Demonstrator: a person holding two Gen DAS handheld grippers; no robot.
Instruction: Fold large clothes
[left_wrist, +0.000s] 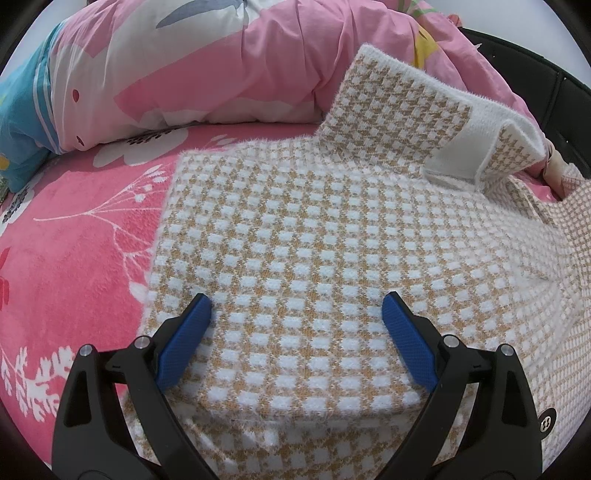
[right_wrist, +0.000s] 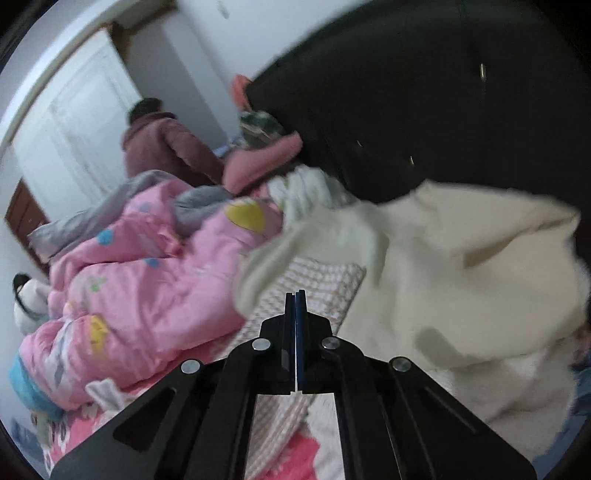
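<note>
Left wrist view: checked sweater (left_wrist: 303, 236), tan and white knit, lies spread on the bed (left_wrist: 74, 258), body flat and smooth; one sleeve (left_wrist: 399, 110) is already turned in across the upper part, its white cuff (left_wrist: 465, 147) doubled back; near hem drops over a fold line just ahead of the camera; left gripper (left_wrist: 297, 308) hovers low over the body, jaws wide apart, blue pads (left_wrist: 184, 343) holding nothing. Judgement: folding is begun, not finished; one sleeve in, body still full width, far right side bunched and yet to be squared.

Surface: pink floral bedsheet, soft and plush, likely to let the knit drag; a pink patterned quilt (left_wrist: 221, 66) is heaped along the far edge, touching the sweater's upper corner.

Right wrist view: blurred, so read with care; right gripper (right_wrist: 296, 295) has jaws pressed together, and a thin white edge seems to run between them, though I cannot tell whether cloth is truly pinched; checked knit (right_wrist: 314, 280) shows just beyond the tips; a cream garment (right_wrist: 461, 266) lies heaped to the right, against a dark headboard (right_wrist: 406, 92).

Room: white door (right_wrist: 74, 129), pale walls; another person (right_wrist: 162, 144) in a maroon top bends at the bed's far side.
</note>
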